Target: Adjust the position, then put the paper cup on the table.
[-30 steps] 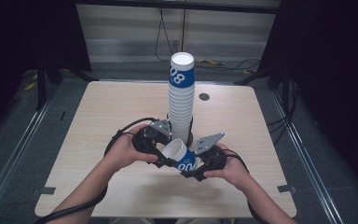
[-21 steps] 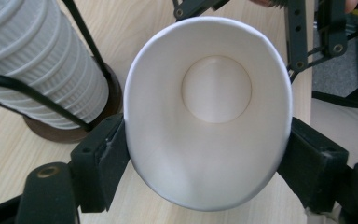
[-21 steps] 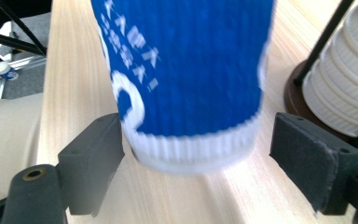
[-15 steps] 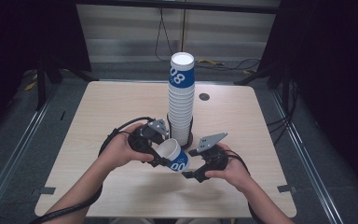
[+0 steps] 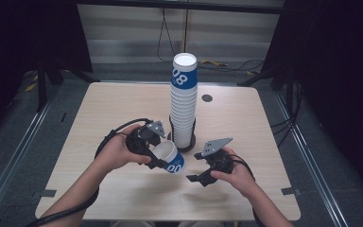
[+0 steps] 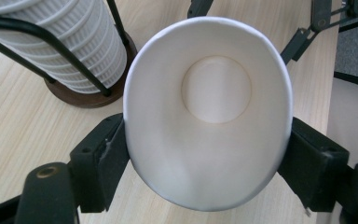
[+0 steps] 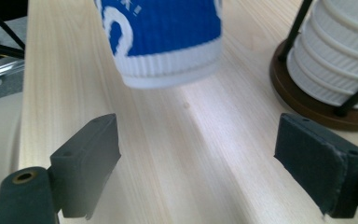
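Note:
A blue and white ribbed paper cup (image 5: 170, 158) lies tilted on its side above the table, its open mouth (image 6: 209, 116) facing the left gripper's camera. My left gripper (image 5: 159, 155) is shut on the cup near its rim, and the pads squeeze the mouth into an oval. My right gripper (image 5: 196, 169) hovers just right of the cup's base (image 7: 168, 37). Its jaws have just been opening and now stand open, with nothing between the pads (image 7: 324, 161). A tall stack of cups (image 5: 183, 109) stands behind in a black wire holder.
The holder's round brown base (image 7: 307, 105) sits close to both grippers, at mid table (image 5: 99, 113). A small dark hole (image 5: 207, 98) marks the tabletop behind the stack. Black cables trail from the left gripper toward the person's left forearm.
The right gripper has let go of the cup's base and drawn back a little to the right, its jaws now wide. The left gripper still holds the cup in about the same place.

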